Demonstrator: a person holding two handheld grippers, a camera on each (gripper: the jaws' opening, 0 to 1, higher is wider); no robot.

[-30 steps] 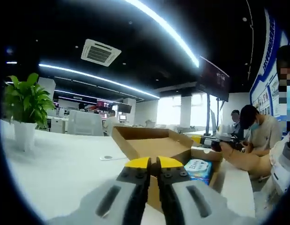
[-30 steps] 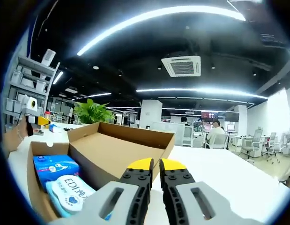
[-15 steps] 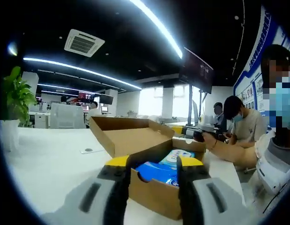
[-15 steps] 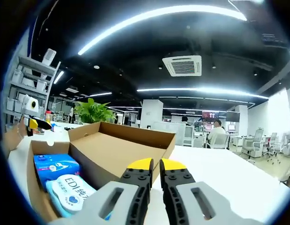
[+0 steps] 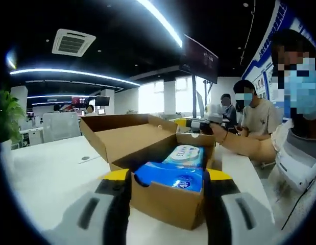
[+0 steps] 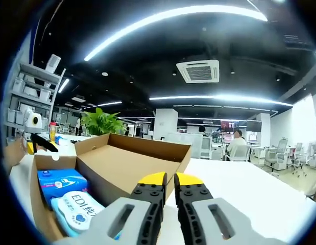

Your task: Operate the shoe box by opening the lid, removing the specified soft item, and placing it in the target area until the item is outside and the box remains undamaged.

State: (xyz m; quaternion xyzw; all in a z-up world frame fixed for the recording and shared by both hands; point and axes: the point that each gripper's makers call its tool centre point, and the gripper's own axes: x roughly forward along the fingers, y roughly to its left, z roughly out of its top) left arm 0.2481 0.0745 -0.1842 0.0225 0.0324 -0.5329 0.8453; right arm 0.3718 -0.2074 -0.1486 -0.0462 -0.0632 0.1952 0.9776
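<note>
Shoe box [image 5: 168, 201] corner sits between wide-spread left gripper [image 5: 168, 176] jaws; right gripper [image 6: 166, 177] pinched, empty.

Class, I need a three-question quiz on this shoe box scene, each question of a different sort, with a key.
1. True or false: the shoe box lid is open.
2. Which tool has its jaws spread wide: A) left tool B) right tool?
3. Fill in: the blue pack and the wipes pack lie ____ the box.

Key: 1 true; 2 A; 3 inside.
</note>
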